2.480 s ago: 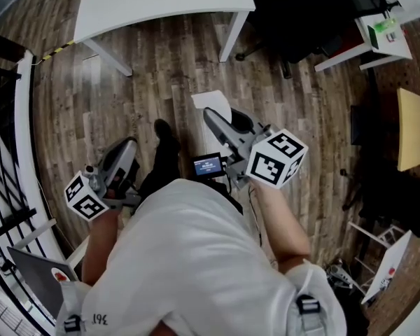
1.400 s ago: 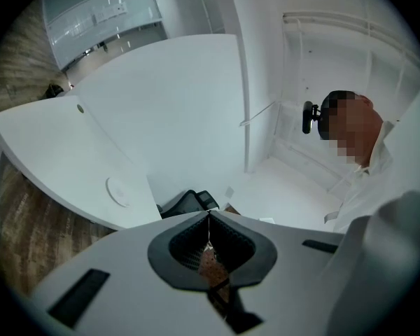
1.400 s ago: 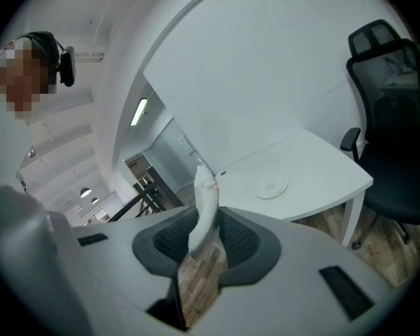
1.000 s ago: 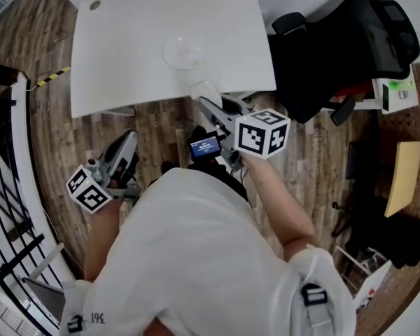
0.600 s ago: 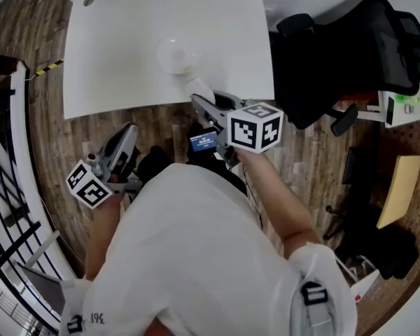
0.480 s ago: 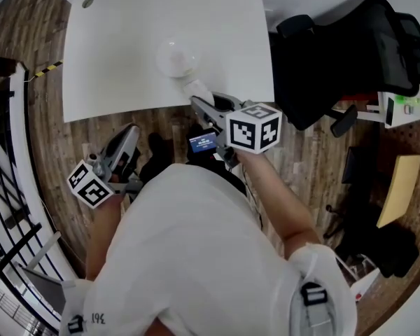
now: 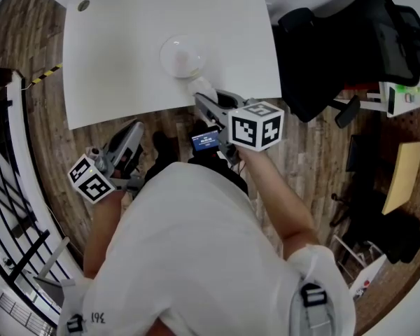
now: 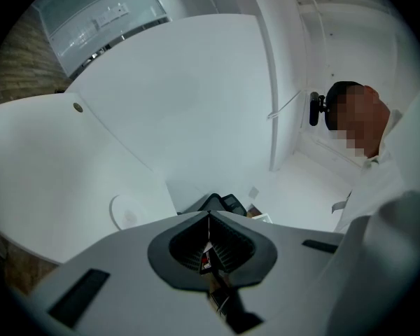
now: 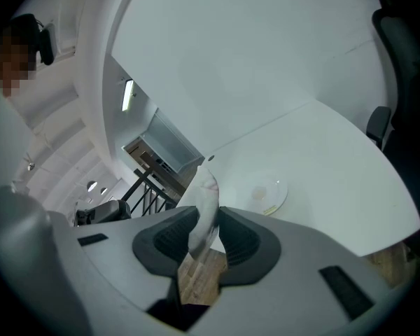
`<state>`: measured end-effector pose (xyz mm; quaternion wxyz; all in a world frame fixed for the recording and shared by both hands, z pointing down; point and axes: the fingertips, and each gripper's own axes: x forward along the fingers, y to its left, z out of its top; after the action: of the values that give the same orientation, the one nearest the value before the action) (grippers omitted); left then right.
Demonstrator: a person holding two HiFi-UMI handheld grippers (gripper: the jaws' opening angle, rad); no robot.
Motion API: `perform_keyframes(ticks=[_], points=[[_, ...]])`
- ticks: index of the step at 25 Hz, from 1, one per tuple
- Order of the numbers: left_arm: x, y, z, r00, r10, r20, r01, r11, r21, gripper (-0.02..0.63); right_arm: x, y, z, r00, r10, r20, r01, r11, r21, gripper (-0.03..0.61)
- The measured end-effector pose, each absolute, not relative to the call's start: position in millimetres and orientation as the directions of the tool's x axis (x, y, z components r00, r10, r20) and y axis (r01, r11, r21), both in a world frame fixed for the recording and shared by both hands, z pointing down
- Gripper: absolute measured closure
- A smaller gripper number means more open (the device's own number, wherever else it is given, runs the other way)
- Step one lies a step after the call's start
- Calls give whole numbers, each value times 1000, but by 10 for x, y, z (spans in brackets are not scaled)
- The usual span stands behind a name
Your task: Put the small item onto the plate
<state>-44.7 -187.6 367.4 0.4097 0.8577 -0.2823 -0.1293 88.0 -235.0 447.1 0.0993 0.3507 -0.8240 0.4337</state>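
A round, clear-white plate [image 7: 182, 56] sits on the white table [image 7: 119, 54] near its front edge; it also shows as the plate [image 9: 262, 192] and the plate [image 8: 129, 211]. My right gripper [image 7: 204, 98] is shut on a small white soft item [image 7: 201, 86], held at the table's front edge just short of the plate. In the right gripper view the white item [image 9: 205, 201] sticks up between the jaws of the right gripper [image 9: 208, 222]. My left gripper [image 7: 134, 130] hangs over the wood floor below the table, and the left gripper [image 8: 210, 217] is shut with nothing in it.
A black office chair [image 7: 343, 40] stands right of the table. A black railing [image 7: 7, 180] runs along the left. Wood floor [image 7: 315, 159] lies below the table edge. A cable hole [image 7: 83, 5] marks the table's far left corner. A person stands behind me in both gripper views.
The person has walked up to the table, which has come much closer. My right gripper, still holding the white item, has gone from over the floor to the table's front edge by the plate.
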Motion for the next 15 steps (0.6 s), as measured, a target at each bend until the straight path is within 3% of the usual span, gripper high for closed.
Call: perform_keyframes(ticks=[9,15], points=[[-621,-2084,3742,820,-572,13,-372,-515,772,609,789,-2564,4490,-700,-525,484,-699,367,-613,479],[-564,-2403,3964,822,-567,54,-401,-508,762,609,730,-3128,4674,-642,-537,548,-767,450,-458,479]])
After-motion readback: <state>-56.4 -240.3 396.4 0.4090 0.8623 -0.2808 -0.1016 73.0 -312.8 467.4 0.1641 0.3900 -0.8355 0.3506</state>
